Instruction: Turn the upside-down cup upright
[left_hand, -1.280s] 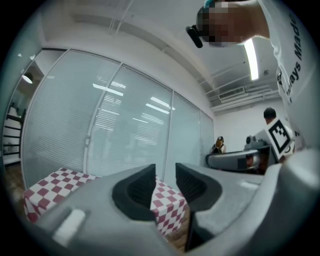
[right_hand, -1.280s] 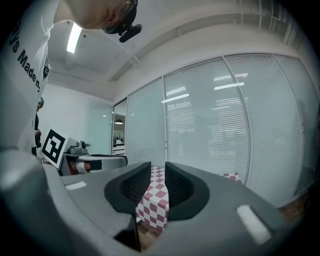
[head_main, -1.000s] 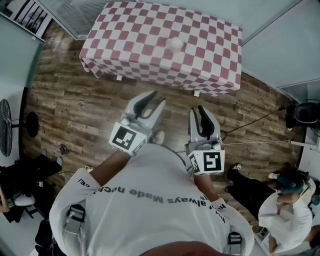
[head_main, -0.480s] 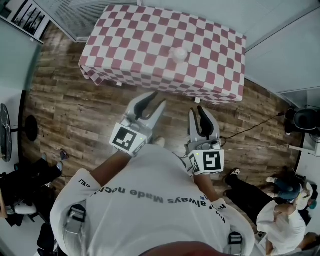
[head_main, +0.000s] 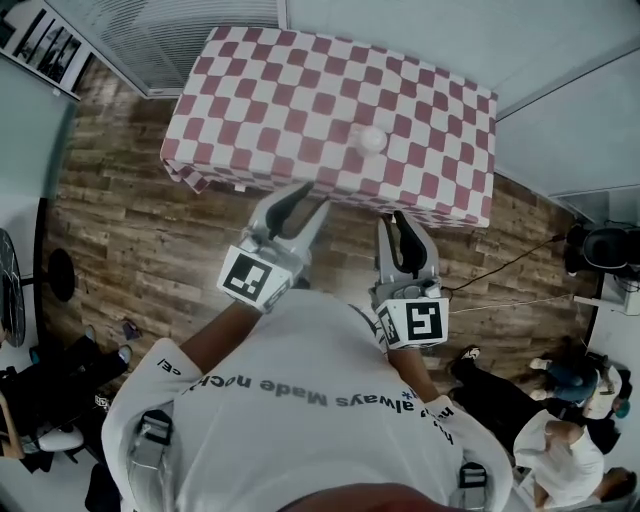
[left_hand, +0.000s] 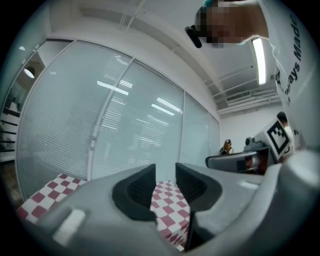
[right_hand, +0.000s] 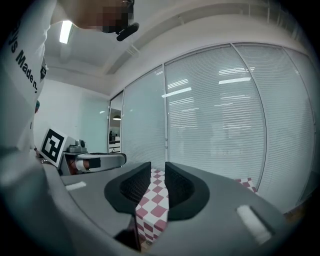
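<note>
1. The cup (head_main: 372, 139) is sitting on the checked table (head_main: 250, 90), right of centre and closer to the near edge than the far one.
2. From above it's reading as a pale round blob, so I'm judging its long axis vertical. I can't confirm which end is up.
3. My left gripper (head_main: 312, 196) is standing with its jaws apart, nothing between them. My right gripper (head_main: 392, 219) is closed down to a slit, empty.
4. Both are hanging just off the near edge, not over the table.
5. Key relation: the cup is lying almost straight ahead of the right gripper and diagonally ahead-right of the left. Neither is clearly nearer.
6. I'm judging the left better placed, since the right needs opening first.
</note>
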